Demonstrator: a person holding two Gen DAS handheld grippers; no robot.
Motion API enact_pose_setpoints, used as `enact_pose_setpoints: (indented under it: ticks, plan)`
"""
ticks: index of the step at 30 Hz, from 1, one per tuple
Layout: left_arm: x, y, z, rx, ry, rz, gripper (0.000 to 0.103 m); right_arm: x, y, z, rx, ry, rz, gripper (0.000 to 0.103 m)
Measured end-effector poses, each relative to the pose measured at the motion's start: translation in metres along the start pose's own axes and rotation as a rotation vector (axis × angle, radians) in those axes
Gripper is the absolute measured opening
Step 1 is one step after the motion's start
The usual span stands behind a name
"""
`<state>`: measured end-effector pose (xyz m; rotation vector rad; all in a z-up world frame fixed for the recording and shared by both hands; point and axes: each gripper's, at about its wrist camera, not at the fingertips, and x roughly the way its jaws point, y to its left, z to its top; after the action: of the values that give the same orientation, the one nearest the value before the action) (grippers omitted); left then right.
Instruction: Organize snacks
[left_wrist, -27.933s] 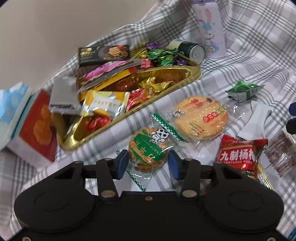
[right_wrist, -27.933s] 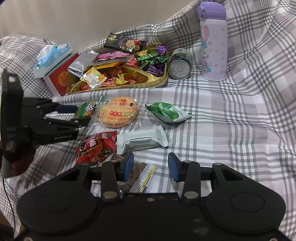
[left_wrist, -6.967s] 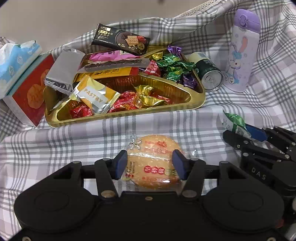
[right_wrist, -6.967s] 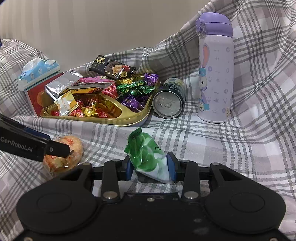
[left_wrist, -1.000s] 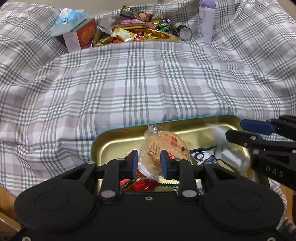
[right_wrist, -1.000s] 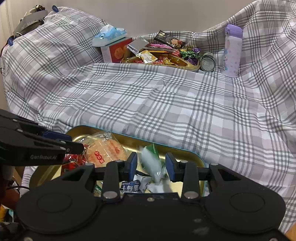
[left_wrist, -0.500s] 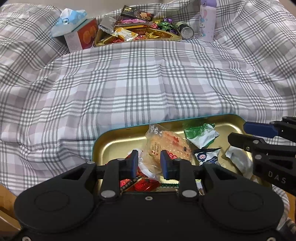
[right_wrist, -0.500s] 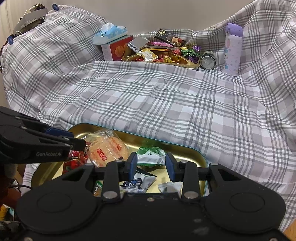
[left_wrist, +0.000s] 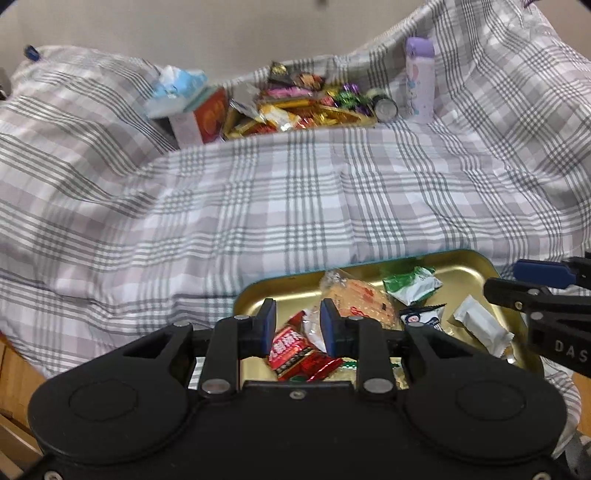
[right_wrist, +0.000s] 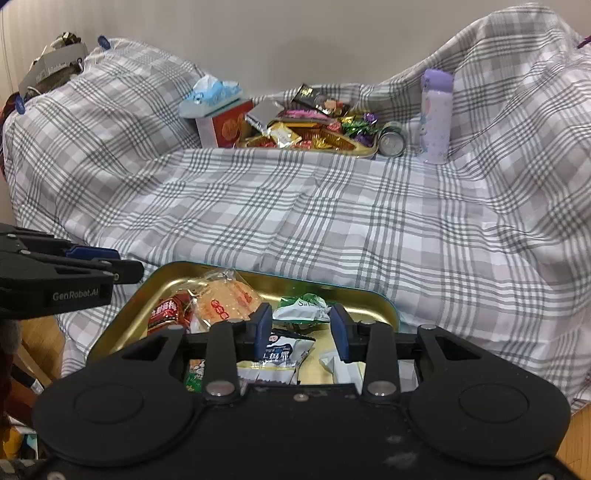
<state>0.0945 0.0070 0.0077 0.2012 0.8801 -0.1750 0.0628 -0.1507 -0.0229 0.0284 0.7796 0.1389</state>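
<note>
Crinkly wrapped snacks (right_wrist: 225, 295) fill rounded gold tray (right_wrist: 373, 301)

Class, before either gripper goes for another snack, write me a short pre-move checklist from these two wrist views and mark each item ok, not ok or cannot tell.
1. Left gripper empty, jaws apart: ok.
2. Right gripper empty, jaws apart: ok.
3. Round cracker lying inside the near gold tray: ok.
4. Green packet lying in the same tray: ok.
5. Plaid cloth between the trays free of loose snacks: ok.
6. Space left at the tray's near end: cannot tell, the grippers hide it.
</note>
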Motion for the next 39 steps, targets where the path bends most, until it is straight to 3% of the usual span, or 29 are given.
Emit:
enact_pose_setpoints:
  ticks: [2,15,39]
  plan:
    - [-0.006,0.0,-0.003,-0.021,-0.016,0.016,0.036,-0.008,0.002,-0.004,0.016,-0.007,-0.016,0.046]
    - [-0.032,-0.008,-0.033,-0.13,-0.049,0.041,0.037,-0.048,0.009,-0.037,0.095,-0.058,-0.023,0.056]
    - [-0.037,-0.028,-0.058,-0.091,-0.019,0.026,0.037,-0.061,0.011,-0.061,0.149,-0.078,-0.1,0.061]
